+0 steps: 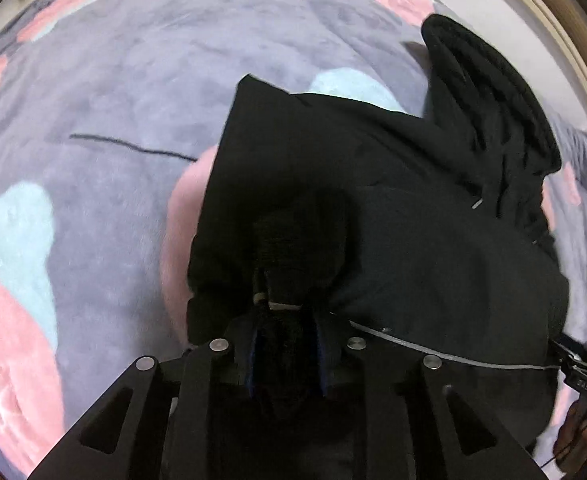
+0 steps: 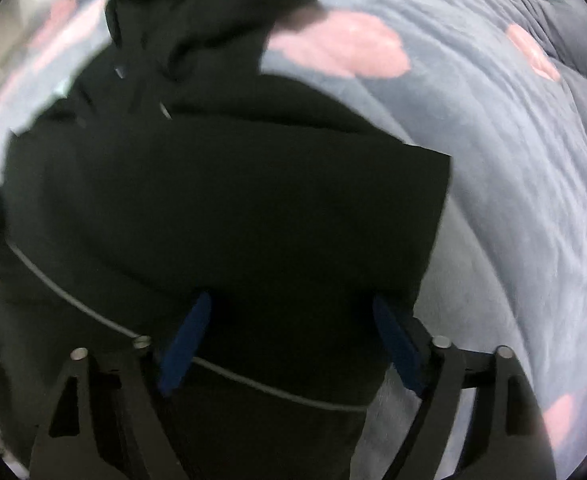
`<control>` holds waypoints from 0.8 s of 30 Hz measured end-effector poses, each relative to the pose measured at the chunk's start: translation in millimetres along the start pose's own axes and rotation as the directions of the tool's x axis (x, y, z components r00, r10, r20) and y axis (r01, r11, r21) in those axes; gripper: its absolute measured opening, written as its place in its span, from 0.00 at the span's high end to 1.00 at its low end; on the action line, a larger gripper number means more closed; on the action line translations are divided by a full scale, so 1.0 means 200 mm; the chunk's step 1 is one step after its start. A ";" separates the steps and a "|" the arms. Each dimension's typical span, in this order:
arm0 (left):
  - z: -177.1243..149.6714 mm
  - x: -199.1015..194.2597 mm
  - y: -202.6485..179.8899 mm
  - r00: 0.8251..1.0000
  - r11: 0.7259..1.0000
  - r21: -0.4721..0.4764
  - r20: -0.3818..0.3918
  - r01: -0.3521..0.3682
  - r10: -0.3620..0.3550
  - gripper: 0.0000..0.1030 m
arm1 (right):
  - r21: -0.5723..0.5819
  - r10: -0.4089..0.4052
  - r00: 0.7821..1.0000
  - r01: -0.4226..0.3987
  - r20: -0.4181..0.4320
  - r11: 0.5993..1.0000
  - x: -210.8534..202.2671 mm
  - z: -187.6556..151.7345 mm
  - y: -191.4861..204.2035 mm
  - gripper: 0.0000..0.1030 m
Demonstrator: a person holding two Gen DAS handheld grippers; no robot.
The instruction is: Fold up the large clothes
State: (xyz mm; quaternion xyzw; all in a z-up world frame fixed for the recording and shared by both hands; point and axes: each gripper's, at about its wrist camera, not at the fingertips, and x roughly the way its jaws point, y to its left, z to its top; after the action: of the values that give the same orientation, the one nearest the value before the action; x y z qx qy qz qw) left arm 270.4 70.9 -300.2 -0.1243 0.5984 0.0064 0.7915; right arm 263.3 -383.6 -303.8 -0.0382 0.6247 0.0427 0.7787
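Observation:
A large black hooded garment [image 1: 413, 200] lies spread on a plush blanket [image 1: 113, 80]. Its hood [image 1: 485, 80] is bunched at the far right. My left gripper [image 1: 287, 336] points steeply down, its blue pads [image 1: 253, 364] close together. Between them is a bunched fold of the black fabric, next to a ribbed cuff [image 1: 289, 240]. In the right wrist view the garment [image 2: 213, 180] fills the middle and its hood [image 2: 213, 12] is at the top. My right gripper [image 2: 291, 304] stands wide open just over the garment's near right part, nothing pinched. A thin grey cord [image 2: 73, 300] crosses the cloth.
The blanket [image 2: 493, 140] is grey-purple with pink and pale blue patches and rumples up at the far right. A pale wall with wooden trim [image 1: 553, 20] borders it. A dark thread [image 1: 133, 146] lies on the blanket. A person's hand [image 1: 577, 428] shows at the lower right edge.

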 end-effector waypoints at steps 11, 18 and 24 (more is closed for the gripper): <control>0.00 -0.42 0.03 0.985 0.999 -0.016 0.169 -0.041 0.043 0.59 | 0.093 0.100 0.994 -0.104 0.050 0.990 -0.29 -0.05 -0.09 0.18; -0.12 -0.28 -0.28 0.988 0.988 0.088 0.074 0.127 -0.134 0.59 | -0.078 0.133 0.990 -0.129 0.053 0.989 -0.30 -0.18 0.25 0.27; -0.27 0.04 -0.36 0.990 0.990 0.025 -0.020 0.137 -0.136 0.59 | -0.188 0.007 1.000 -0.004 0.018 0.982 -0.09 -0.24 0.41 0.27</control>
State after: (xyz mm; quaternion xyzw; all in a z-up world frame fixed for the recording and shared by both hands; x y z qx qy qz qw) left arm 234.2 -11.8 -307.8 -0.1546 0.5958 -0.0568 0.7860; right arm 202.7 -308.8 -296.6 -0.1094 0.6106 0.1039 0.7774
